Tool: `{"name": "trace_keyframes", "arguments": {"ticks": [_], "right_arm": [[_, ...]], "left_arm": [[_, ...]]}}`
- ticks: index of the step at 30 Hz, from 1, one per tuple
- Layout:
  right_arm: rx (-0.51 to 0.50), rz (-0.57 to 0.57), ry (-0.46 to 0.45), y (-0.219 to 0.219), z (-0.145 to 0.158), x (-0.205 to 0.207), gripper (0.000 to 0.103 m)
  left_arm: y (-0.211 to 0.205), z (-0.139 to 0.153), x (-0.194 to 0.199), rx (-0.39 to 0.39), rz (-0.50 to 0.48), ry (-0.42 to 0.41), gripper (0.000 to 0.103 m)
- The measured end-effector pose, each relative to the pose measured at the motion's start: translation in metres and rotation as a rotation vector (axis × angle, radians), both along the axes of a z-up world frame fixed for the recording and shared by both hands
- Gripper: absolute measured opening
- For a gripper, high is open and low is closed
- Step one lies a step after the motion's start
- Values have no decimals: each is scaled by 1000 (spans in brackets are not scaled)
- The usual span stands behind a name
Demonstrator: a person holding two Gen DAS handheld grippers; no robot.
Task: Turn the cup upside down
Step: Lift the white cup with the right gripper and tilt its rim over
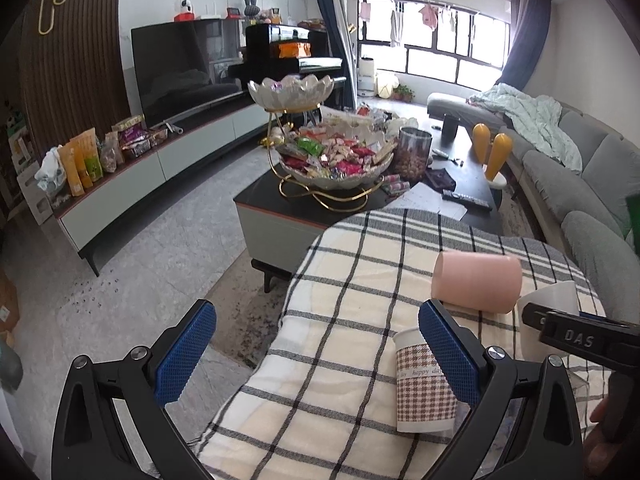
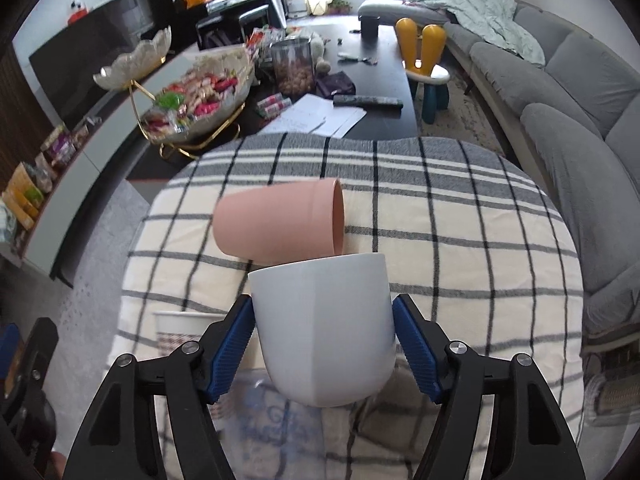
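Observation:
A white cup point(image 2: 324, 328) stands upright between the blue pads of my right gripper point(image 2: 323, 344), which is shut on it; it also shows in the left wrist view point(image 1: 548, 312). A pink cup point(image 2: 280, 222) lies on its side just behind it, mouth to the right, also in the left wrist view point(image 1: 476, 282). A paper cup with a brown houndstooth band point(image 1: 424, 384) stands at the left, beside the right finger of my left gripper point(image 1: 320, 354), which is open and empty. It shows in the right wrist view point(image 2: 180, 332) too.
All cups rest on a round table under a plaid cloth point(image 2: 460, 240). Beyond it stands a dark coffee table point(image 1: 280, 208) with a candy bowl point(image 1: 336, 160) and a jar. A grey sofa point(image 2: 560, 92) runs along the right.

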State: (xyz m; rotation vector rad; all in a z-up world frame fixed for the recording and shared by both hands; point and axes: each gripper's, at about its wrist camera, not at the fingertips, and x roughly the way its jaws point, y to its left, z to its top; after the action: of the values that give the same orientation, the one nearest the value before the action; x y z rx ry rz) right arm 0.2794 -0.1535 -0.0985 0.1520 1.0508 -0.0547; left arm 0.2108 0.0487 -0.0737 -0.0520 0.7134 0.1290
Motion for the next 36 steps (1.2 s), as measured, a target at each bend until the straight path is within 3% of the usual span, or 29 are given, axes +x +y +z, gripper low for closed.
{"name": "trace_keyframes", "arguments": {"ticks": [9,16,24,30,36], "right_arm": [[91,-43,-12,10,24,-56,70],[123,-59,7,37,22,-107,70],[208,-102,44,65,-14,-152,70],[256,-163,105,75,-55,-162,70],[215,-138,124,91,-68,-161,69]], "left_arm": [[21,26,-43,12,-8,-39,103],[44,31,-83,30,-25,-48,103],[73,23,-126,28,-61,-63,103],[85,4,-141,37,-77,-38,103],[94,-15,-146,16,-74,-11,103]]}}
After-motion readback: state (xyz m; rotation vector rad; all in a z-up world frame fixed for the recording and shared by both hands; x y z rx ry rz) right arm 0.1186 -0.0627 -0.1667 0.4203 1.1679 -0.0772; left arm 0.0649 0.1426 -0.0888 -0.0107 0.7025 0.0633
